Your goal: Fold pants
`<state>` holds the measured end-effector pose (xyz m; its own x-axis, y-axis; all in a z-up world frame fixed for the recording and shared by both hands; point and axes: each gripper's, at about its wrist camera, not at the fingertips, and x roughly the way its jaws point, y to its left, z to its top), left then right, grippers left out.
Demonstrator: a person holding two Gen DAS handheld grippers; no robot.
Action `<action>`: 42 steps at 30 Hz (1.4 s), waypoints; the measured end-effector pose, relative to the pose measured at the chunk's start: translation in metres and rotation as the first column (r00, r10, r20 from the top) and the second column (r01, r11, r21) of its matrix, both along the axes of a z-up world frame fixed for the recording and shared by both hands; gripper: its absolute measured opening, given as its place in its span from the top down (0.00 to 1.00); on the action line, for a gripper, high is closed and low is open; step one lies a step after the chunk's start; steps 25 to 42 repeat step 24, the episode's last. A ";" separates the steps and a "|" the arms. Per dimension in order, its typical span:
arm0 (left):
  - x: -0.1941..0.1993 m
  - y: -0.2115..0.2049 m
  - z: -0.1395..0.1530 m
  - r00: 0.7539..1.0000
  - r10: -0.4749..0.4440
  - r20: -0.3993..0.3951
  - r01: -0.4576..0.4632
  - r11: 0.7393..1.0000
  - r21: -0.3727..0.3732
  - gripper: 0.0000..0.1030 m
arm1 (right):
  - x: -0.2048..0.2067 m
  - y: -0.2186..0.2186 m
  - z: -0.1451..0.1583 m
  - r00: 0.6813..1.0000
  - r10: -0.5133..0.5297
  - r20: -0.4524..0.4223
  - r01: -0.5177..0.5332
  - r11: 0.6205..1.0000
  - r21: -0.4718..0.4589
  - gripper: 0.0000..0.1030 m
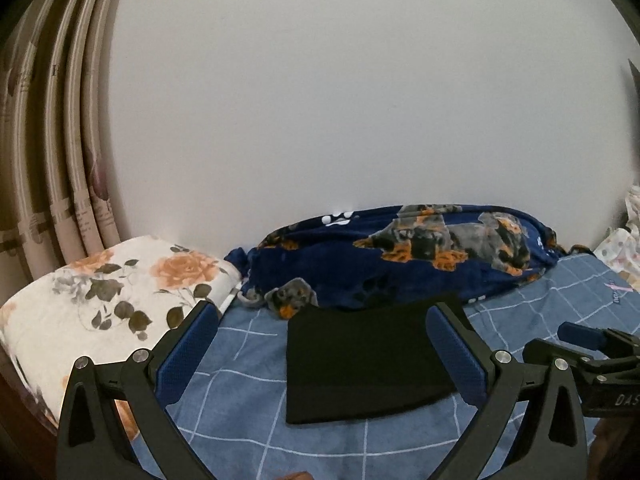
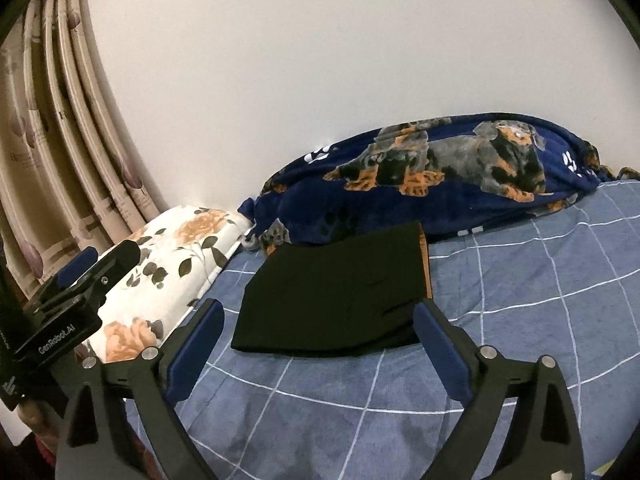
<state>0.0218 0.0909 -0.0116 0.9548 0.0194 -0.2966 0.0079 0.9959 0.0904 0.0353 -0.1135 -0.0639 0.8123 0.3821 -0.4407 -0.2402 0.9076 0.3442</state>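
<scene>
Black pants (image 1: 360, 364) lie folded into a flat rectangle on the blue checked bedsheet (image 1: 240, 408). In the right wrist view the folded pants (image 2: 340, 292) show a brown edge along their right side. My left gripper (image 1: 324, 320) hovers above and short of the pants, jaws wide open, nothing between its blue pads. My right gripper (image 2: 320, 320) is likewise open and empty, raised before the near edge of the pants. Each gripper appears at the edge of the other's view: the right gripper (image 1: 580, 340) and the left gripper (image 2: 86, 264).
A floral folded quilt (image 1: 104, 300) lies to the left of the pants. A navy dog-print blanket (image 1: 400, 260) is bunched against the white wall behind them. Curtains (image 1: 48, 160) hang at far left. Patterned cloth (image 1: 624, 248) sits at the far right.
</scene>
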 end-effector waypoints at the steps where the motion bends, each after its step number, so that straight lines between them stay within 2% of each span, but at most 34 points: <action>1: -0.001 -0.001 0.000 1.000 0.000 -0.001 0.000 1.000 0.001 0.00 | -0.001 0.000 0.000 1.000 0.000 0.001 0.000 1.000 -0.001 0.07; 10: -0.003 -0.002 -0.002 0.999 -0.027 -0.032 0.026 0.999 -0.024 0.00 | -0.005 -0.005 -0.001 1.000 -0.006 -0.022 0.006 1.000 0.008 0.06; 13: 0.001 -0.002 -0.007 0.997 -0.042 -0.067 0.039 0.998 -0.048 0.00 | -0.006 -0.006 -0.004 0.999 -0.007 -0.033 0.007 1.000 0.007 0.05; 16: 0.005 -0.005 -0.017 0.994 -0.025 -0.102 0.022 0.999 -0.033 0.00 | -0.006 -0.006 -0.008 0.999 -0.006 -0.047 0.007 1.000 0.008 0.05; 24: 0.006 0.000 -0.029 0.992 0.002 -0.123 -0.011 0.997 -0.071 0.00 | -0.005 -0.007 -0.015 0.998 -0.006 -0.067 0.006 1.000 -0.001 0.04; 42: 0.006 0.000 -0.029 0.992 0.002 -0.123 -0.011 0.997 -0.071 0.00 | -0.005 -0.007 -0.015 0.998 -0.006 -0.067 0.006 1.000 -0.001 0.04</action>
